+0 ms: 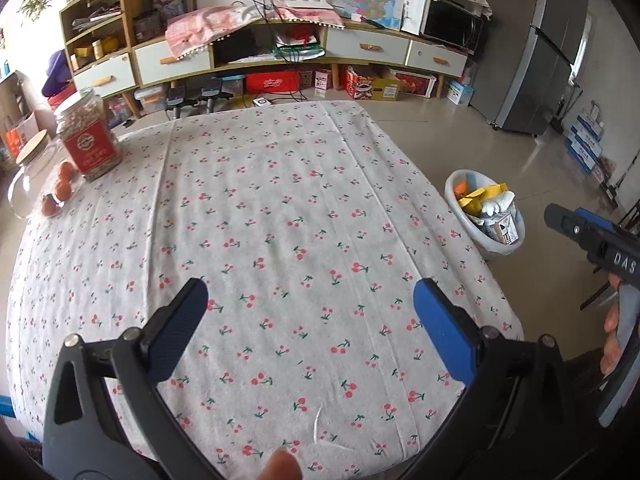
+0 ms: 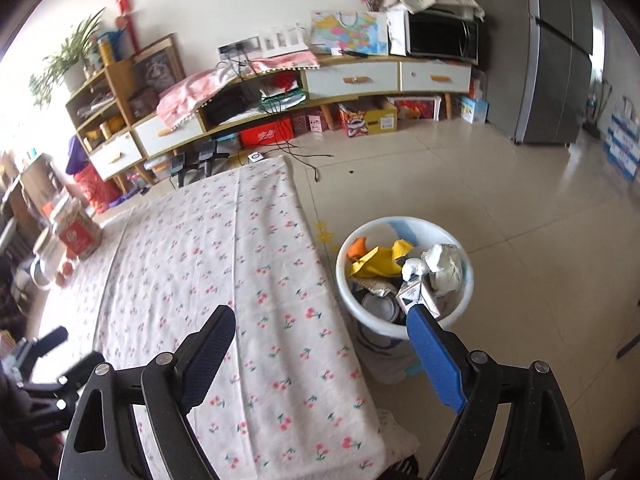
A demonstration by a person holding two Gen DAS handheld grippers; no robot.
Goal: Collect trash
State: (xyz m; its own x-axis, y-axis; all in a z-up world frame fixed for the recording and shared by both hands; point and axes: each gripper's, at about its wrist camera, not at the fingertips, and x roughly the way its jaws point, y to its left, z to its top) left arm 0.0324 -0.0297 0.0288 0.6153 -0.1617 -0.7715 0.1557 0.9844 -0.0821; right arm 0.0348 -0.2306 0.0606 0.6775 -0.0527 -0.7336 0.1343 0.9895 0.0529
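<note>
A white bin (image 2: 400,223) stands on the floor to the right of the table. It holds a yellow wrapper (image 2: 376,265), crumpled white paper (image 2: 445,265), a small carton (image 2: 416,293), orange peel and a can. My right gripper (image 2: 320,312) hangs open over the table's right edge, with nothing between its fingers. My left gripper (image 1: 310,286) stands wide open above the cherry-print tablecloth (image 1: 280,200), also holding nothing. The bin (image 1: 453,194) shows in the left wrist view too, with one finger (image 1: 568,222) of the right gripper close to it.
At the table's far left stand a red-labelled jar (image 1: 90,136), a glass jar with a wooden lid (image 1: 28,172) and some small oranges (image 1: 62,188). A long cabinet (image 1: 360,46) lines the back wall. A grey fridge (image 1: 532,60) stands at the right.
</note>
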